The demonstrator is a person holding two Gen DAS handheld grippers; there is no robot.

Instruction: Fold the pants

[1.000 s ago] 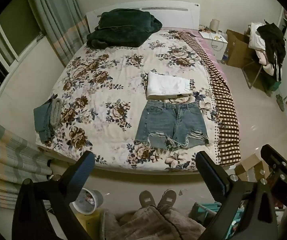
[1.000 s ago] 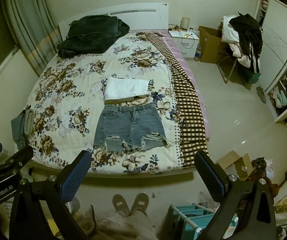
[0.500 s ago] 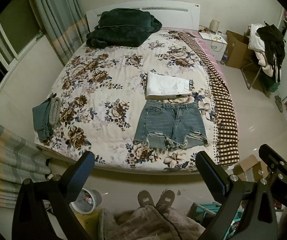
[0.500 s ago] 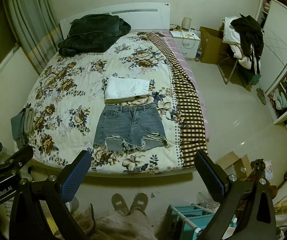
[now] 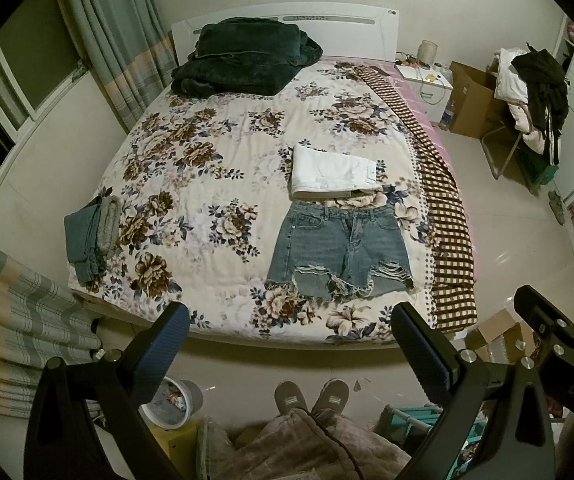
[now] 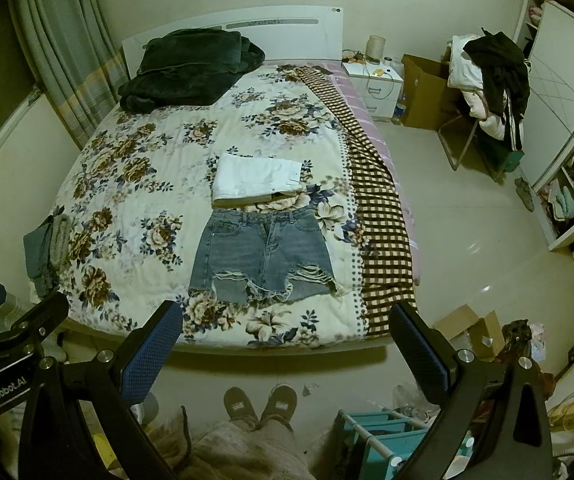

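Bed (image 5: pixel 215 184) and shorts (image 5: pixel 339 252) slightly nearer.

One denim shorts (image 5: pixel 341 252); one folded white garment (image 5: pixel 333 174); one dark blanket (image 5: pixel 247 60); two slippers (image 5: pixel 291 398).

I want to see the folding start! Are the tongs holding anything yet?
No, nothing. Both the left tongs and right tongs are open and empty, and the denim shorts lie flat on the bed, untouched.

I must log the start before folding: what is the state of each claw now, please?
Left claw: open, holding nothing, above the floor before the bed.
Right claw: open, holding nothing, not touching the denim shorts.
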